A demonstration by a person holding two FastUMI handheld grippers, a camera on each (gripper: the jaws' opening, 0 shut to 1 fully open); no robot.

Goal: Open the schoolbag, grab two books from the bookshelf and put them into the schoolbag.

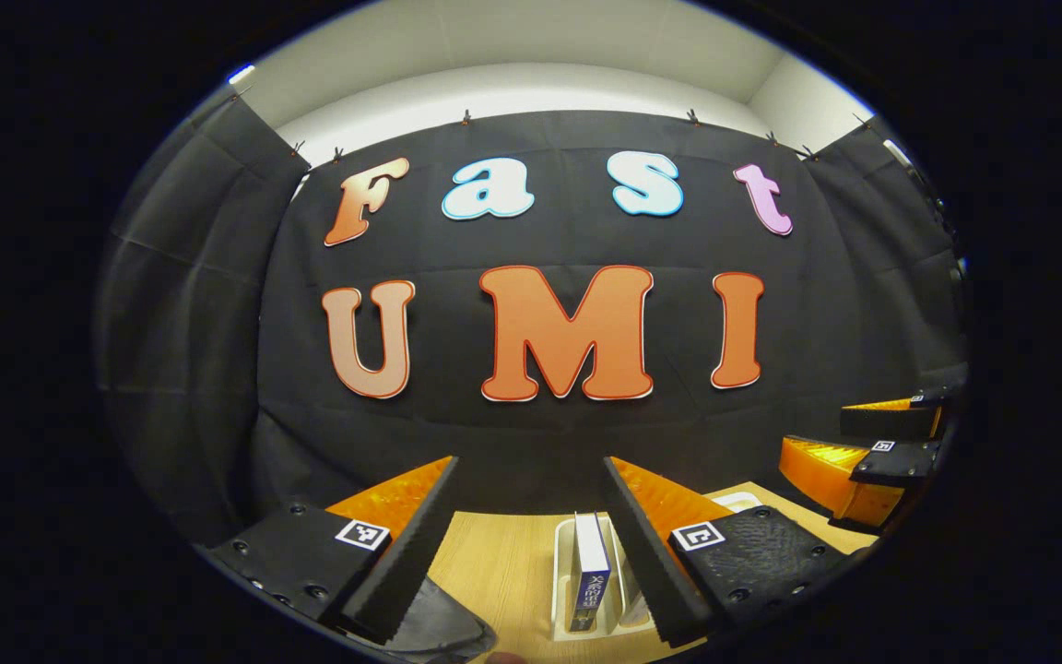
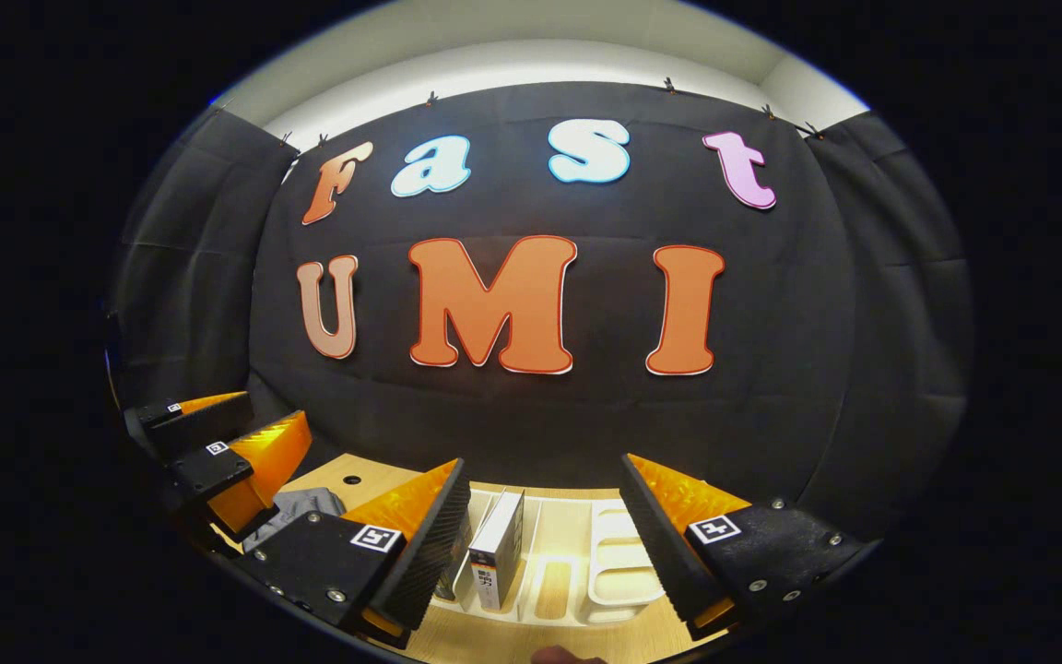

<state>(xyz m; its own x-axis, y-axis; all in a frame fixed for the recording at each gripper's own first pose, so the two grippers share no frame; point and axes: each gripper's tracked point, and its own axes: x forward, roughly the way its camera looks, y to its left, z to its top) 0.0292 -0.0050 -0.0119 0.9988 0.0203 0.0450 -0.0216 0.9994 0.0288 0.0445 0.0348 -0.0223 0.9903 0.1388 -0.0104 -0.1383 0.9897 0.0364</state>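
Nearest in the left gripper view, the left claw (image 1: pixel 531 544) stands wide open with nothing between its ribbed fingers. A dark rounded shape at the near edge of the desk (image 1: pixel 503 563), under the left finger, may be the schoolbag (image 1: pixel 443 627); I cannot tell whether it is open. Just beyond, between the fingers, a blue book (image 1: pixel 591 572) stands upright in the white bookshelf (image 1: pixel 560 576), a slotted rack on the wooden desk.

In the right gripper view the right claw (image 2: pixel 545 544) is likewise spread open and empty. Between its fingers a white book (image 2: pixel 499 549) stands tilted in the rack's left slots, while the compartments toward the right look bare. To the left, the other claw hangs above the desk, with a bit of grey fabric (image 2: pixel 296 512) beneath it near the desk's far-left part.

By my reading the job has barely begun: no book is held, both books I can see sit in the rack, and fetching and packing them remains. Each claw seems lined up with a book, so a grasp looks likely next.
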